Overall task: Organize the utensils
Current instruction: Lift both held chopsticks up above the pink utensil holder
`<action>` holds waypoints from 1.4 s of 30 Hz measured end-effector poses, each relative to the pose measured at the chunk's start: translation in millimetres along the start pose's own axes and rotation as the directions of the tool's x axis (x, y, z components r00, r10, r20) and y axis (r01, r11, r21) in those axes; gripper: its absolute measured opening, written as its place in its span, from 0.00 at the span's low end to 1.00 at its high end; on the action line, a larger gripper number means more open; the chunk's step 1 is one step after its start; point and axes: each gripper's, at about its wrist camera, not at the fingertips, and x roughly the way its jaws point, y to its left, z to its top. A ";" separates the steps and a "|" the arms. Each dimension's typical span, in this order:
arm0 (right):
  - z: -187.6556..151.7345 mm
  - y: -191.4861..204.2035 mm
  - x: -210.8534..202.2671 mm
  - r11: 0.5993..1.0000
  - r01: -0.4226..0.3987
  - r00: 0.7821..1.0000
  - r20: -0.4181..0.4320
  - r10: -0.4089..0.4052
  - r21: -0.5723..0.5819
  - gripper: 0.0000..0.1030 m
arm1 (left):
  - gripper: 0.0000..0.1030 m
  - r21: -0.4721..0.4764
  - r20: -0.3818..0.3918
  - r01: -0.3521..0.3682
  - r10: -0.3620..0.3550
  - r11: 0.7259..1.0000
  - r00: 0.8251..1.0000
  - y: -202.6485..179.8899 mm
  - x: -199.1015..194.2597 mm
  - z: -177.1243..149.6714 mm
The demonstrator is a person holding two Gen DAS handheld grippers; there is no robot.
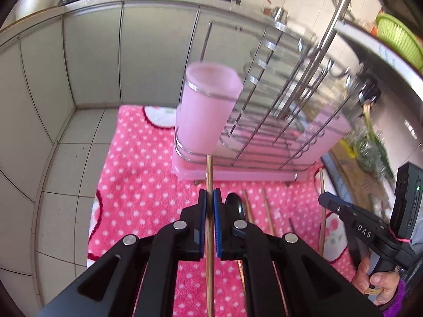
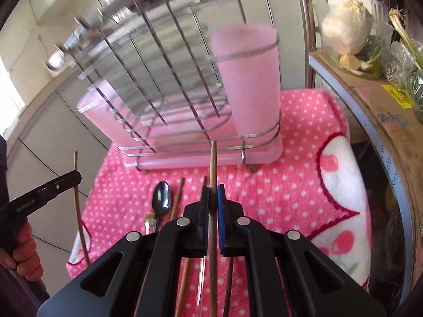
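Chopsticks in both grippers. Left gripper (image 1: 210, 198) clamped on a wooden chopstick (image 1: 209, 174), blue pads (image 1: 217, 211) pressed against either side of it, tip pointing toward the base of the drying rack (image 1: 264, 132). Right gripper (image 2: 212, 195) likewise closed on a second chopstick (image 2: 212, 163), tip reaching up to the lowest wire of the rack (image 2: 185, 121). Both held above a pink polka-dot towel (image 2: 277, 190).

Rack standing on the towel, chrome wires over a pink tray, with a tall pink cup (image 1: 208, 105) set in a wire ring at one end; same cup (image 2: 251, 84) at right in the right wrist view. Rack blurred in both views, so contents of the cup hard to tell.

On the towel near the rack: a dark metal spoon (image 2: 162, 198), bowl toward the rack, and beside it more loose chopsticks (image 2: 177, 200) lying roughly parallel. Same spoon (image 1: 235, 203) partly hidden behind the left gripper in the left wrist view, loose chopsticks (image 1: 267, 211) to its right.

Seen from the right wrist view, left gripper at the left edge with its chopstick (image 2: 79, 211) upright, slightly bowed.
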 end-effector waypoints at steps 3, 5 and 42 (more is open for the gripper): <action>4.9 -0.2 -17.1 0.999 -0.032 0.998 0.050 0.031 0.014 0.06 | 0.05 -0.009 0.062 0.022 -0.022 1.000 0.998 0.6 -17.1 4.3; 5.1 -1.9 -29.6 0.999 -0.048 0.996 0.080 0.046 0.021 0.06 | 0.05 -0.011 0.097 0.036 -0.035 0.999 0.995 1.0 -27.9 6.7; 198.5 11.8 -122.0 0.990 0.112 0.880 0.472 -0.059 -0.085 0.06 | 0.05 0.003 0.546 -0.013 0.009 1.000 0.837 -21.8 -150.4 184.3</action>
